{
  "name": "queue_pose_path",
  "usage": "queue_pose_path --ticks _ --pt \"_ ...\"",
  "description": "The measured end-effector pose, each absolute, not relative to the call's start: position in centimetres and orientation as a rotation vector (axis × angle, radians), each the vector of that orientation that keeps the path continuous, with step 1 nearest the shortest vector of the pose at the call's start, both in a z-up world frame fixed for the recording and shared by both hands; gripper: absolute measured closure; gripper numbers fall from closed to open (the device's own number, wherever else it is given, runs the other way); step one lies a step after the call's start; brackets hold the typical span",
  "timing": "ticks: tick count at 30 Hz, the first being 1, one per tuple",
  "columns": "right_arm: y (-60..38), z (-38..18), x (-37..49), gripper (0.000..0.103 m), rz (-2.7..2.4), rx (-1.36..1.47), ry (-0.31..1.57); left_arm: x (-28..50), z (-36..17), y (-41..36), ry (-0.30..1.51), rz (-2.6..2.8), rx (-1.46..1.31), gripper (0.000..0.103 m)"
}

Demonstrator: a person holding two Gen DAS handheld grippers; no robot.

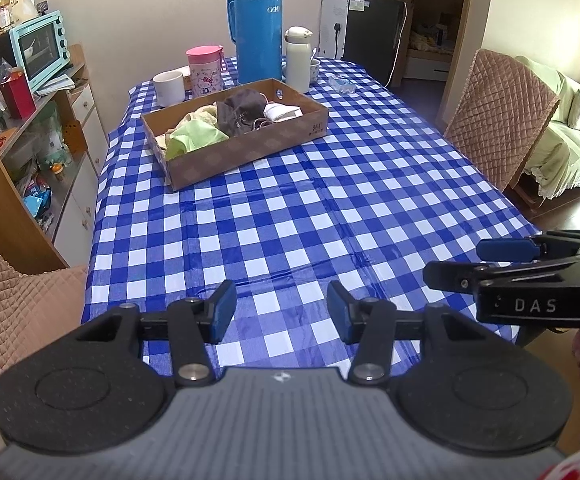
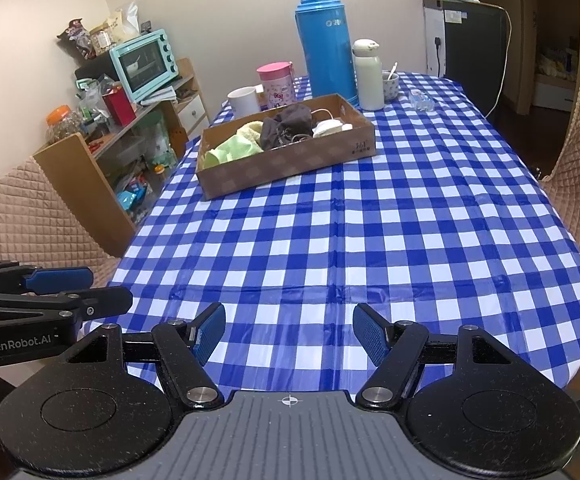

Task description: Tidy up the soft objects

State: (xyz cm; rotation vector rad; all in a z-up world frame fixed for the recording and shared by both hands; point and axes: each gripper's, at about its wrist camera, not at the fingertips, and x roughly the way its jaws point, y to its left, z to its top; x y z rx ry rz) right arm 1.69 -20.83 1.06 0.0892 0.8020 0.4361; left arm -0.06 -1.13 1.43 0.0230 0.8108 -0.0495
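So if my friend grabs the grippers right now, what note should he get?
Left hand-held gripper: open, nothing in it, over the near end of the checked table.
Right hand-held gripper: open, nothing in it, beside the left one.
Soft things: the green cloth, the dark grey cloth and the white bundle all lie in the cardboard box at the far end of the table.
Done: no soft thing shows on the tablecloth outside the box.
Left: maybe nothing; look whether the pile in the box needs tidying.
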Motion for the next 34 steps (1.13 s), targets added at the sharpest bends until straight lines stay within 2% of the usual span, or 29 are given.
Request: queue_pose_path --ticks 34 --pt "-21.2 1.0 2.3 0.033 0.431 0.090 0.807 1.2 1.2 -1.5 0.811 -0.051 0.021 0.055"
